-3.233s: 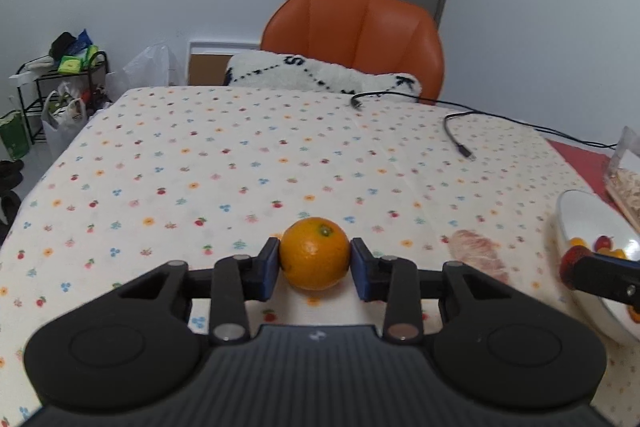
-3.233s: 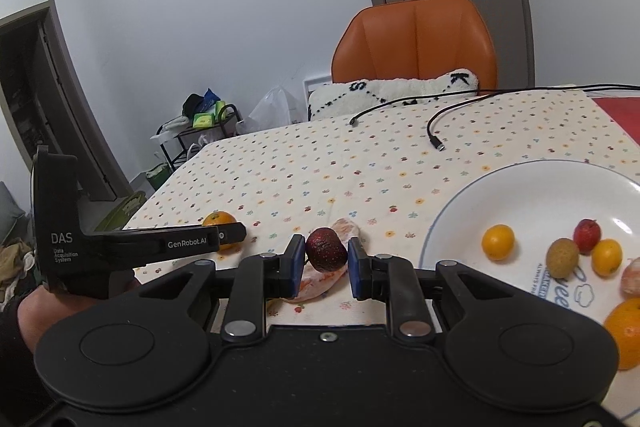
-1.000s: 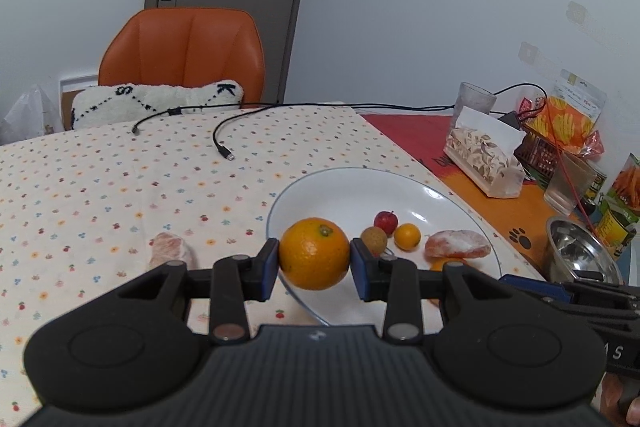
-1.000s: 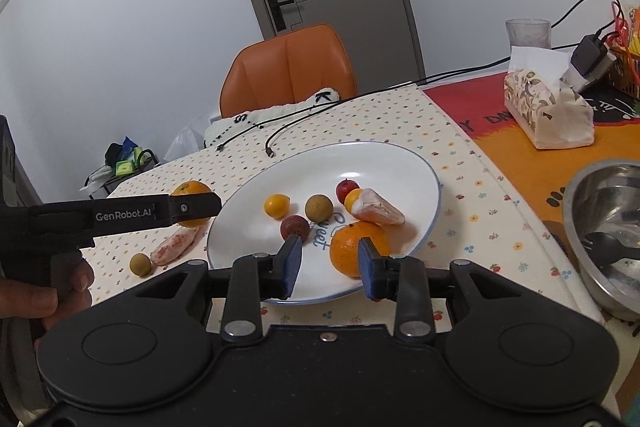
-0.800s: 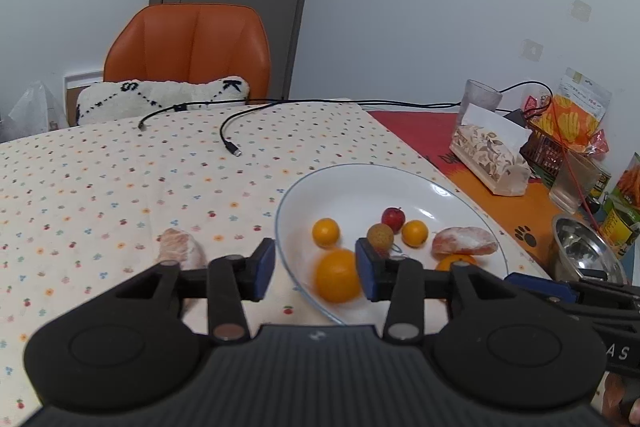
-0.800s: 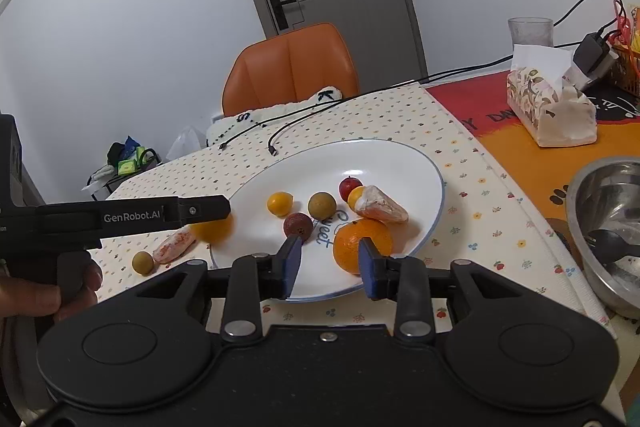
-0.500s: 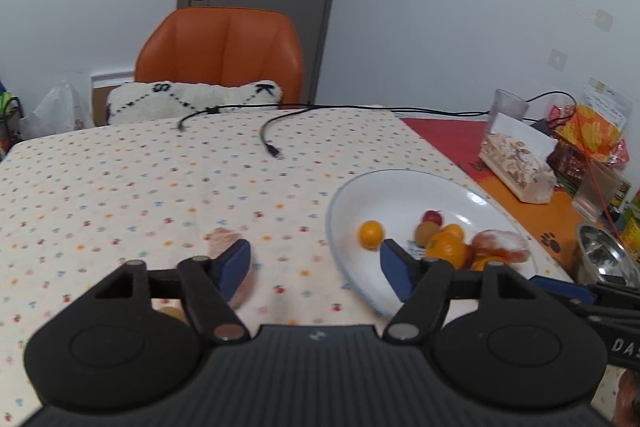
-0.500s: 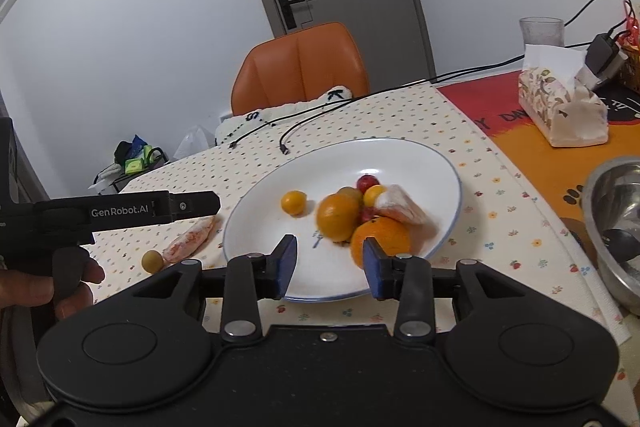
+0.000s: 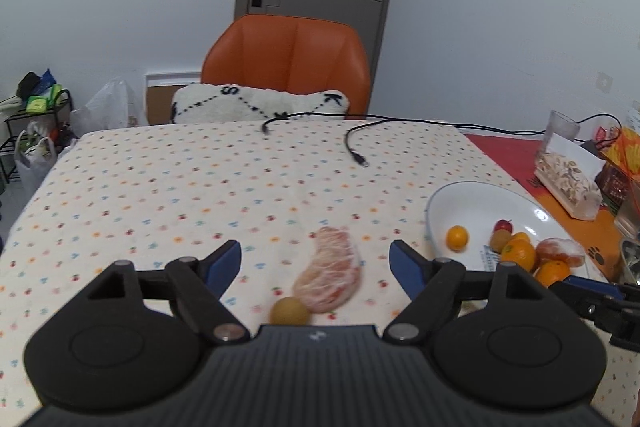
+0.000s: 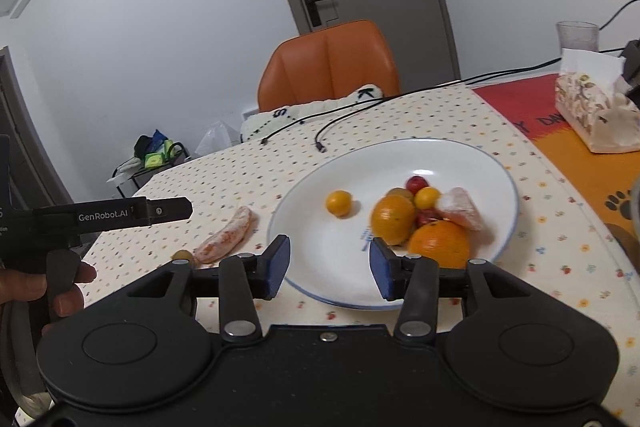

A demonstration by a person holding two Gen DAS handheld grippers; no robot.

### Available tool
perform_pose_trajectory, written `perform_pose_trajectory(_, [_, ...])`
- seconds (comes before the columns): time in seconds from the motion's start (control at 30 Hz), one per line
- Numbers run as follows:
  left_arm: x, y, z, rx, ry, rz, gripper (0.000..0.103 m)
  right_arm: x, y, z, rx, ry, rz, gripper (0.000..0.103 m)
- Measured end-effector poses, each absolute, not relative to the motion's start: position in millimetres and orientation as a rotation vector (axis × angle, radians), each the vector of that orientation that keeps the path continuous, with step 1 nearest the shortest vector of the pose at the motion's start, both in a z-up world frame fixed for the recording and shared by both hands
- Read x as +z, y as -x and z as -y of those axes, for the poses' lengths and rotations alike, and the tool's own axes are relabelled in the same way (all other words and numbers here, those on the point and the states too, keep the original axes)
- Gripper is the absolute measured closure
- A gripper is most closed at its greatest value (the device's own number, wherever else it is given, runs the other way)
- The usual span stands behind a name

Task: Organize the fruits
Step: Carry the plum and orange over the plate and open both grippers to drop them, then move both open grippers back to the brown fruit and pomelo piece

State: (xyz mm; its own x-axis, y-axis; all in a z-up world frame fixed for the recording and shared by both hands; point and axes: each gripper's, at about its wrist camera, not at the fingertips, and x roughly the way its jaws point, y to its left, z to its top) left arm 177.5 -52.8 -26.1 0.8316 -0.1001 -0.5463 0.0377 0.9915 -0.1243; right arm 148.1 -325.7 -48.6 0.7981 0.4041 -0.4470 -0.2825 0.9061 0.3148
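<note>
Both your grippers empty, jaws opening over the dotted tablecloth (image 9: 168, 187).
Your left gripper (image 9: 316, 261) spreads wide, nothing gripped; peeled pinkish citrus segment (image 9: 330, 277) and small round brown fruit (image 9: 289, 311) lie lower centre. Your right gripper (image 10: 330, 267) parts, nothing between, over the white round plate (image 10: 472, 157) holding oranges (image 10: 438, 243) and small fruits, centre right.

"GenRobot.AI" on left tongs (image 10: 160, 211). Letters "S", "K" on cushion (image 9: 260, 103). Blue print on plate (image 10: 400, 155) unreadable.
</note>
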Motion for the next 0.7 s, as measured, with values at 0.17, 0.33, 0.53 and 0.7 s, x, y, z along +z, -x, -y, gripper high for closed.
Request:
perform_pose_trajectory(0.17, [-30.9, -173.9, 40.9, -0.053, 0.120, -0.593, 0.023, -48.1, -148.9, 313.2, 0.395, -0.232, -0.535, 0.054])
perform_pose_trajectory(0.33, [-36.4, -169.3, 32.1, -0.040, 0.122, -0.605, 0.023, -49.2, -149.1, 301.1, 0.424, -0.231, -0.542, 0.045])
perform_pose_trajectory(0.53, [-40.2, -161.5, 23.2, -0.016, 0.148, -0.610, 0.017, -51.4, -152.6, 283.6, 0.466, -0.228, -0.553, 0.034])
perform_pose_trajectory(0.7, [-41.3, -154.1, 15.6, 0.000, 0.168, -0.615, 0.015, -51.8, -156.1, 272.1, 0.498, -0.229, -0.554, 0.023])
